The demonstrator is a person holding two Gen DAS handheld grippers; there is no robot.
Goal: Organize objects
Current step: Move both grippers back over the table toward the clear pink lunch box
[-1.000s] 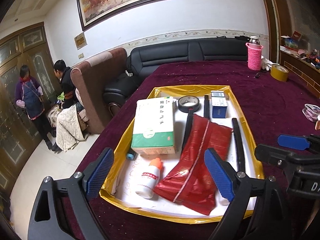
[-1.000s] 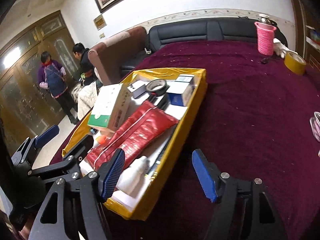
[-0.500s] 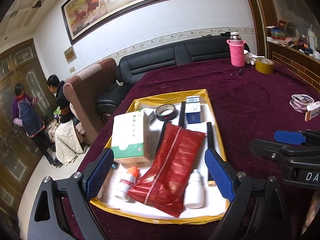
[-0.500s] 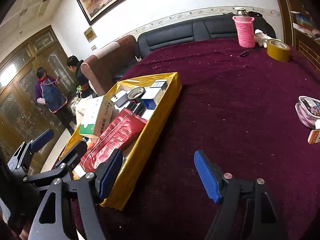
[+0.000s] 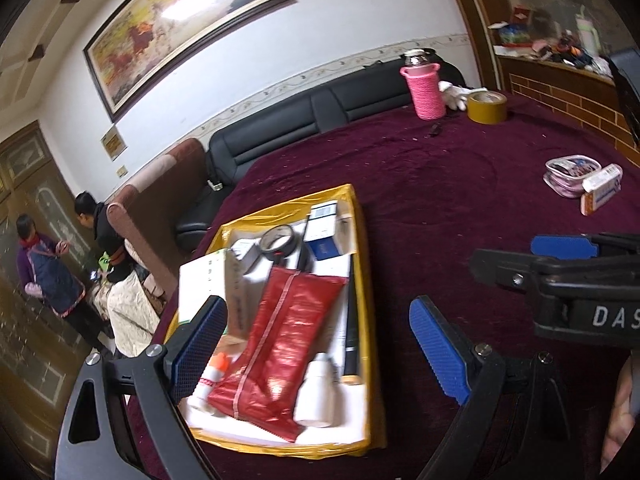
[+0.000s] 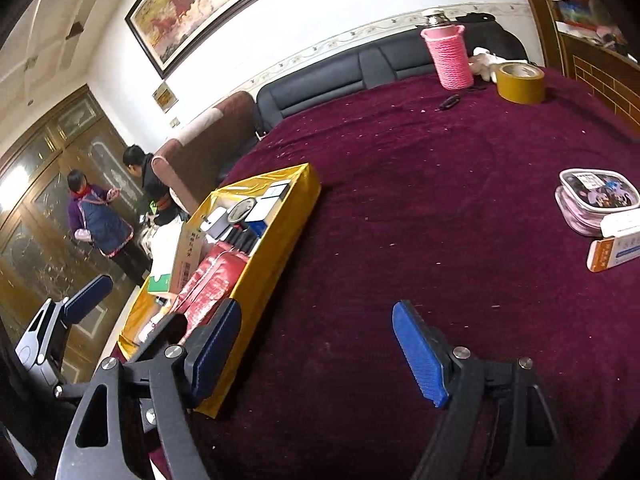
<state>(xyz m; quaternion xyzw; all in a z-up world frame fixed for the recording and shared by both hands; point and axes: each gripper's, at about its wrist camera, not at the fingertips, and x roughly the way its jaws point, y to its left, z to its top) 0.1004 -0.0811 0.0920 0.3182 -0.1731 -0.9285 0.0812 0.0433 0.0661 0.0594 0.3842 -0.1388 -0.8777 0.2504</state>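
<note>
Right wrist view: both my tools (image 6: pixel 316 350) spread, empty; yellow tray (image 6: pixel 276 256) left looks packed, clear pouch (image 6: pixel 596 200) and orange box (image 6: pixel 612 254) ahead-right remain loose

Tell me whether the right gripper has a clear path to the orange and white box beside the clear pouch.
Probably yes. The right gripper is open and empty, and only bare maroon cloth lies between it and the orange and white box, which leans against the clear pouch.
</note>
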